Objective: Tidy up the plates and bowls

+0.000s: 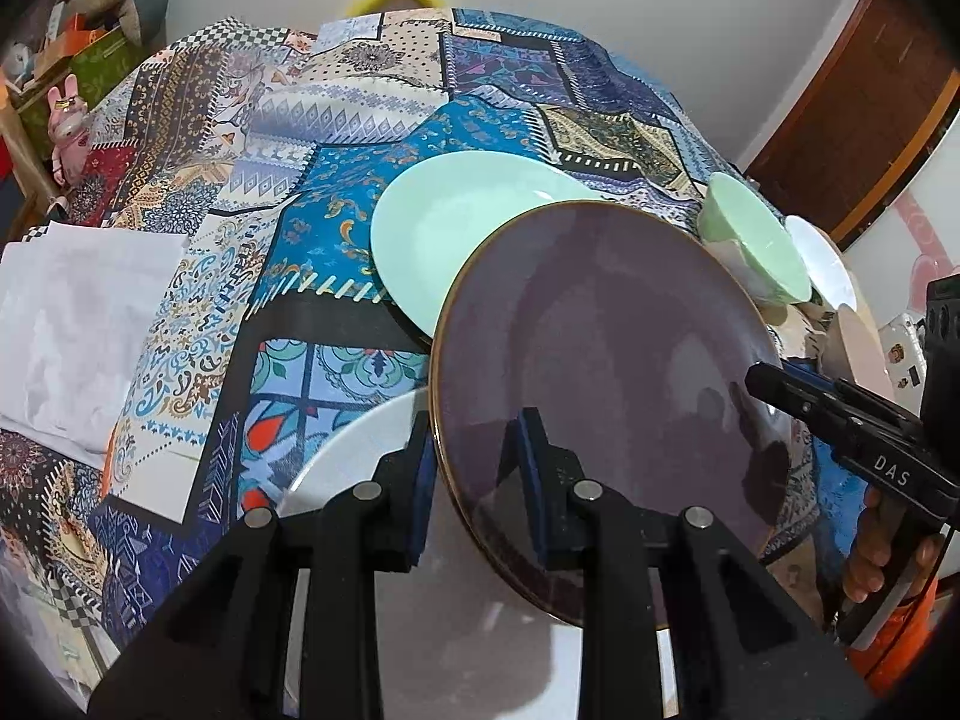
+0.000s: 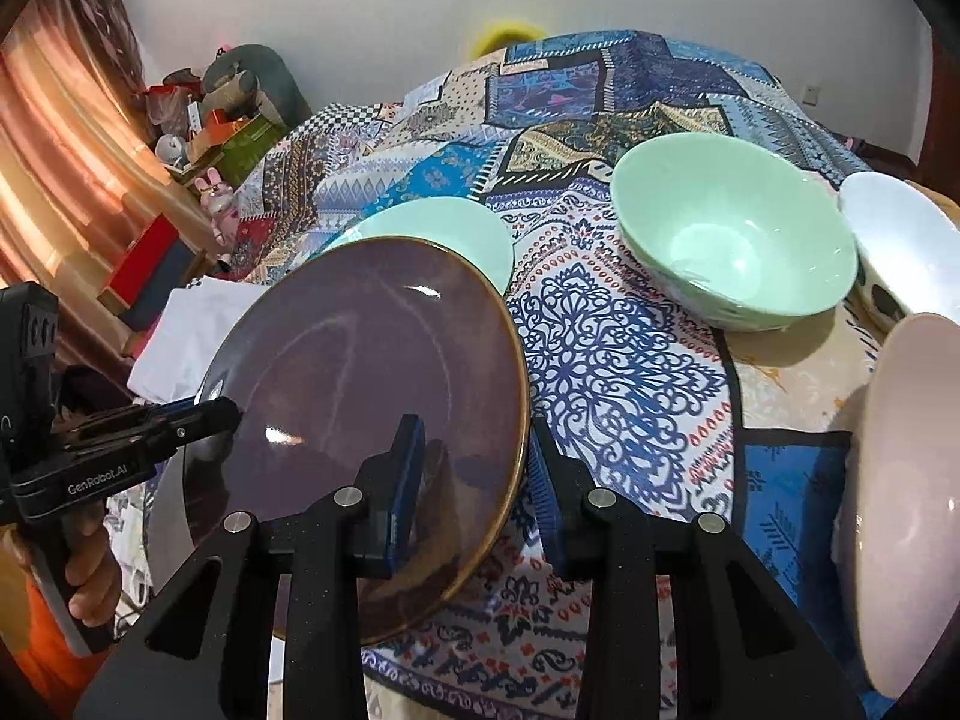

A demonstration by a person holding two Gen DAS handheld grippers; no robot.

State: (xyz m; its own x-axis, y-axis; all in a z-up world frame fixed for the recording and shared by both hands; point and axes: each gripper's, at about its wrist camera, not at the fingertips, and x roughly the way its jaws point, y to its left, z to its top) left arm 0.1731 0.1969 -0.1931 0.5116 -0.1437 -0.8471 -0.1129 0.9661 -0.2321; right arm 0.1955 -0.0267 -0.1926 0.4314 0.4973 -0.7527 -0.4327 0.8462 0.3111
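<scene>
Patchwork cloth (image 2: 624, 360) covers your table below a pale wall (image 2: 360, 18). Your left gripper (image 1: 477, 480) and right gripper (image 2: 474, 468) each clamp the purple plate's (image 2: 360, 396) rim, tilted above a white plate (image 1: 360, 450), near the mint plate (image 1: 456, 234) and green bowl (image 2: 732, 228).

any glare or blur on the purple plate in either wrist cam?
Right wrist: small specular highlights on the purple plate, rim sharp. Left wrist: the purple plate shows soft, broad reflections and mirrors the left gripper. Both views: strong fisheye bending and dark corner vignetting.
</scene>
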